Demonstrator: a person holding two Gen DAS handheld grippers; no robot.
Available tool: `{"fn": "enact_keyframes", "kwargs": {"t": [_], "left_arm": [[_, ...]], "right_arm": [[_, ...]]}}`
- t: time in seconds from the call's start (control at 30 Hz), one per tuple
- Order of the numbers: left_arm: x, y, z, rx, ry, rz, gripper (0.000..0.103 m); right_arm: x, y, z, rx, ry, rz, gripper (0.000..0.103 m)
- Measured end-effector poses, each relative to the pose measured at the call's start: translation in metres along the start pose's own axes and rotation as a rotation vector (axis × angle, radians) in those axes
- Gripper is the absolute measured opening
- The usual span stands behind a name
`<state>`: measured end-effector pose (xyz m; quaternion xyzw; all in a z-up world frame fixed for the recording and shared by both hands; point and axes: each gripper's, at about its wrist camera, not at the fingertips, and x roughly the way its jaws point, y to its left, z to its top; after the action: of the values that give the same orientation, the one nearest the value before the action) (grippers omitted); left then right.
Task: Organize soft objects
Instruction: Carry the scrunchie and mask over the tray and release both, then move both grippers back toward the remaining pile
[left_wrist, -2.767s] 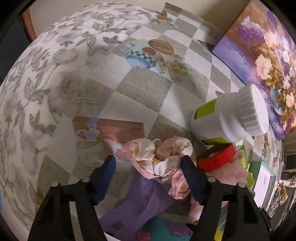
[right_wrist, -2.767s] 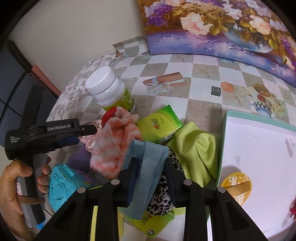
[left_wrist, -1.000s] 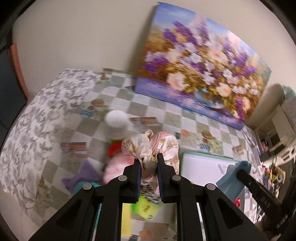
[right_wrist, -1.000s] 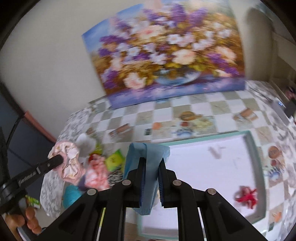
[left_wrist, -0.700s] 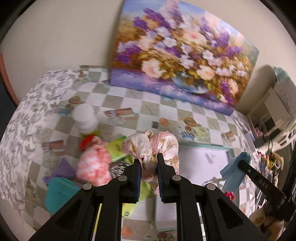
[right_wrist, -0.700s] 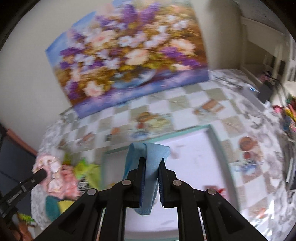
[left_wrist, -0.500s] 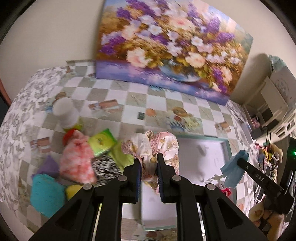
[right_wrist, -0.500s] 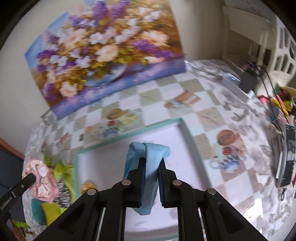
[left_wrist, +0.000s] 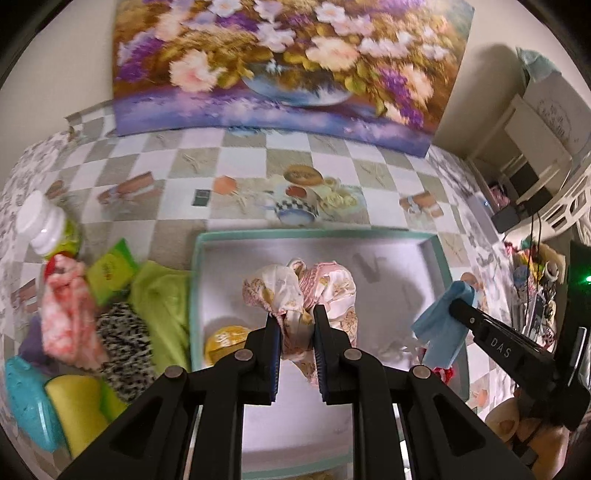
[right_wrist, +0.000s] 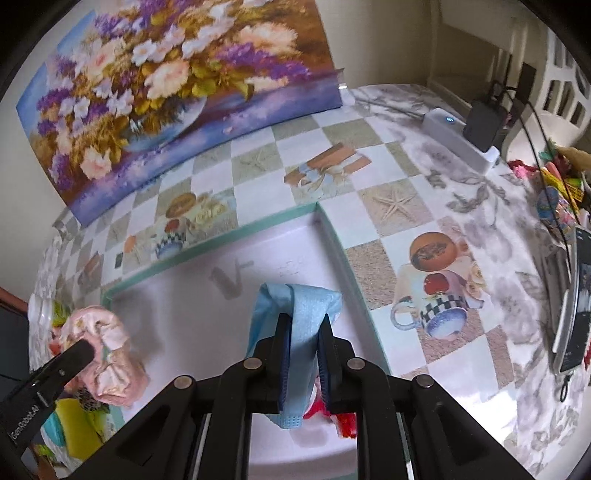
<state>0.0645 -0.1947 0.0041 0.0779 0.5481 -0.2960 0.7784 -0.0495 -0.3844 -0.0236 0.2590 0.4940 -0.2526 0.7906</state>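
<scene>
Now over the tray (left_wrist: 439, 258), left gripper (left_wrist: 295, 314) clamping floral scrunchie (left_wrist: 299, 288), right gripper (right_wrist: 303, 325) clamping blue cloth (right_wrist: 295, 306)

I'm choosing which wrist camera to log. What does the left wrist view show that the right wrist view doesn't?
Only the left shows the heap left of the tray: pink fluffy cloth, lime cloth, teal sponge. Only the right shows the white power strip. Both show the tray, the floral scrunchie and blue cloth, each clamped above it.
</scene>
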Motion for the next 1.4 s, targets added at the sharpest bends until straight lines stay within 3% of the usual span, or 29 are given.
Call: {"fn": "enact_keyframes", "kwargs": {"t": [0.4,0.47,0.53,0.63,0.67,0.8,0.87,0.93,1.0,1.07,1.13,1.2,1.4], "left_arm": [[0.053,0.019,0.001,-0.062,0.081,0.011,0.017],[0.056,0.022,0.001,-0.073,0.095,0.011,0.020],[0.055,0.023,0.001,-0.079,0.110,0.001,0.037],[0.047,0.023,0.004,-0.090,0.105,-0.007,0.053],[0.043,0.023,0.006,-0.090,0.101,-0.006,0.054],[0.027,0.027,0.011,-0.083,0.086,0.041,0.061],[0.022,0.030,0.013,-0.085,0.079,0.060,0.065],[0.017,0.034,0.015,-0.091,0.070,0.089,0.076],[0.013,0.040,0.016,-0.095,0.055,0.133,0.084],[0.012,0.046,0.015,-0.098,0.046,0.161,0.086],[0.014,0.052,0.015,-0.111,0.048,0.169,0.088],[0.017,0.059,0.014,-0.146,0.063,0.185,0.095],[0.016,0.067,0.014,-0.171,0.057,0.177,0.095]], "right_arm": [[0.031,0.017,0.001,-0.072,0.030,-0.002,0.016],[0.030,0.017,0.001,-0.070,0.029,-0.008,0.016],[0.030,0.017,0.002,-0.067,0.031,-0.010,0.019],[0.027,0.017,0.003,-0.066,0.043,-0.022,0.035],[0.025,0.017,0.004,-0.065,0.045,-0.026,0.042],[0.014,0.017,0.007,-0.050,0.044,-0.026,0.051],[0.010,0.017,0.008,-0.049,0.042,-0.026,0.063],[0.006,0.020,0.008,-0.060,0.040,-0.038,0.069],[0.004,0.022,0.008,-0.074,0.041,-0.064,0.079],[0.004,0.023,0.007,-0.081,0.047,-0.068,0.095],[0.005,0.024,0.006,-0.079,0.050,-0.053,0.103],[0.005,0.026,0.005,-0.078,0.053,-0.028,0.103],[-0.007,0.035,0.005,-0.111,-0.014,0.008,0.103]]}}
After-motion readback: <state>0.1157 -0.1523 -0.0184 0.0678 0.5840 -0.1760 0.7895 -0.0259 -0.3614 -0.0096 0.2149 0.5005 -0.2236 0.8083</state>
